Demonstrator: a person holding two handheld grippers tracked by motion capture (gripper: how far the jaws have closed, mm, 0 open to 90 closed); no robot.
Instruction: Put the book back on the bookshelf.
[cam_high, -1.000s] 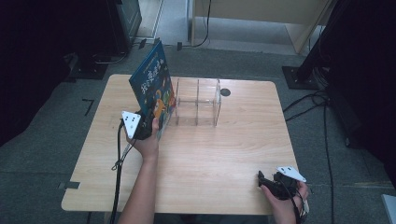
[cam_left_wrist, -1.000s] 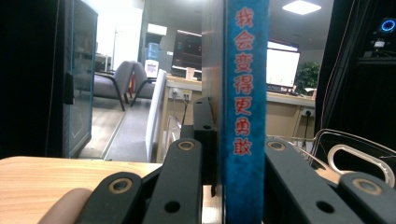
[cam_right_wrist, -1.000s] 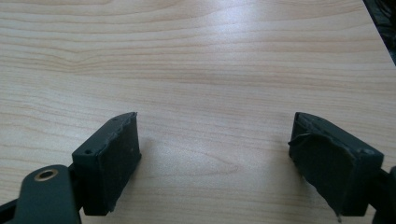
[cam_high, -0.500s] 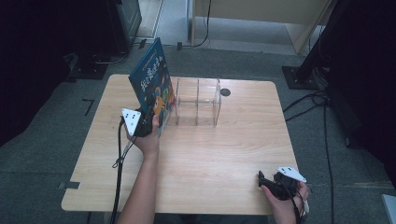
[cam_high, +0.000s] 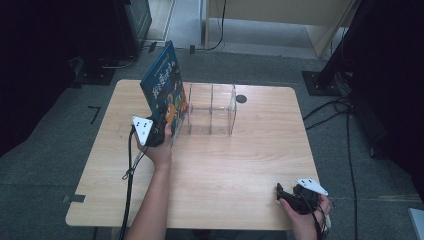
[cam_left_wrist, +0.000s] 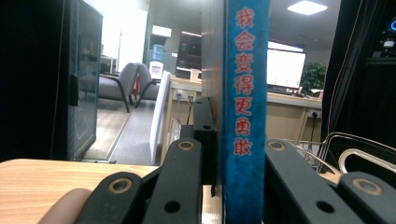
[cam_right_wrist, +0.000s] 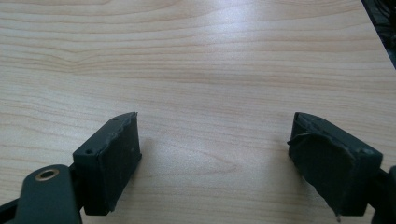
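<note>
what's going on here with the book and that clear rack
A person holds a blue picture book upright in the left claw, clamped by its spine, at the left end of a clear plastic divider rack on the light wooden table. The book leans against the rack's outer side. The right claw rests open near the table's front right corner, holding nothing.

Wooden table (cam_high: 240, 165) — black floor stand (cam_high: 325, 80) beyond its far corner.

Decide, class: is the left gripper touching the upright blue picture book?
Touching. In the left gripper view, the left gripper has its black jaws pressed against both sides of the blue picture book, clamping its spine.
</note>
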